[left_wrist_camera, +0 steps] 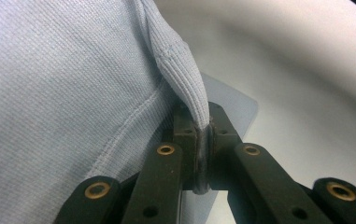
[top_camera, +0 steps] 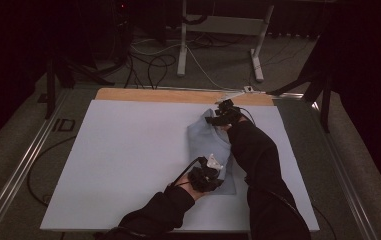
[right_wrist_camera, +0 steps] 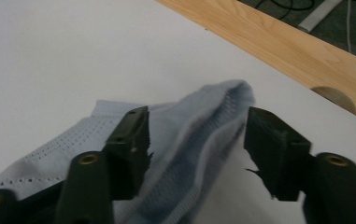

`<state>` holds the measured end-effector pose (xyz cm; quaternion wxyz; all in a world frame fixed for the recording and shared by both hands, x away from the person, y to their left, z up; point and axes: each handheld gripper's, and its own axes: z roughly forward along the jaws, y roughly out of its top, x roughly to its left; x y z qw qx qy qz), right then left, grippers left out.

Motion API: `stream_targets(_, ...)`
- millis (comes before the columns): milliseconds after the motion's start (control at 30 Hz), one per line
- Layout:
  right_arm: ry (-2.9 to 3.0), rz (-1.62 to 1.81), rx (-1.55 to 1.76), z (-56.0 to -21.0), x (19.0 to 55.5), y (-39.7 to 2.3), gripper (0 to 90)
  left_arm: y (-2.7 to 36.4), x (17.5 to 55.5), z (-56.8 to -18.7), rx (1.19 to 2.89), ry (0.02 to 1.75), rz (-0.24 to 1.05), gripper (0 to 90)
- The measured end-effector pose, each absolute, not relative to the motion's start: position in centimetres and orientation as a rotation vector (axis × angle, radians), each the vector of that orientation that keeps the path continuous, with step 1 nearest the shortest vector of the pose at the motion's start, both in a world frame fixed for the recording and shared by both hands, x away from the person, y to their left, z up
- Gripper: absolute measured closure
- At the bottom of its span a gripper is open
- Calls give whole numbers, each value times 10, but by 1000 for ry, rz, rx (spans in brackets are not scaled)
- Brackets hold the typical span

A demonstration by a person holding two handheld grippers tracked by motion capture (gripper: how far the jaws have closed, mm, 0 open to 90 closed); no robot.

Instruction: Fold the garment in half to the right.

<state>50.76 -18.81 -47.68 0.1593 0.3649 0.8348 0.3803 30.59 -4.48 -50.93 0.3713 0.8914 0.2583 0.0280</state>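
Near end pinched, far end not yet gripped.
Your left gripper (left_wrist_camera: 202, 154) is pressed together on a ribbed hem of the pale blue garment (top_camera: 208, 145), right of centre on the white table cover (top_camera: 128, 150). At the far end, your right gripper (right_wrist_camera: 196, 140) is spread astride a raised fold; seat it deeper before you pinch, I'd judge.

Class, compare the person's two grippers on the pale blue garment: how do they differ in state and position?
The left gripper is shut, pinching a ribbed edge of the pale blue garment; the right gripper is open, its fingers either side of a raised fold. In the high view, the left gripper works at the garment's near end, the right gripper at its far end. Both are black, hand-held, and over the white table cover.
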Motion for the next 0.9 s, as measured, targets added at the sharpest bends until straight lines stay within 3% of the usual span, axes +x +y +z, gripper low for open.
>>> stream_targets(167, 2357, 1100, 1084, -470, 500, -202, 213, -51, 307, -512, 2282, 680, 53, 857)
stream_targets(333, 2327, 1161, 1122, -462, 491, -216, 148, -57, 309, -513, 2266, 702, 2, 819)
stream_targets(900, 2343, 1214, 1063, -465, 470, -209, 134, -71, 296, -513, 2293, 624, -36, 693)
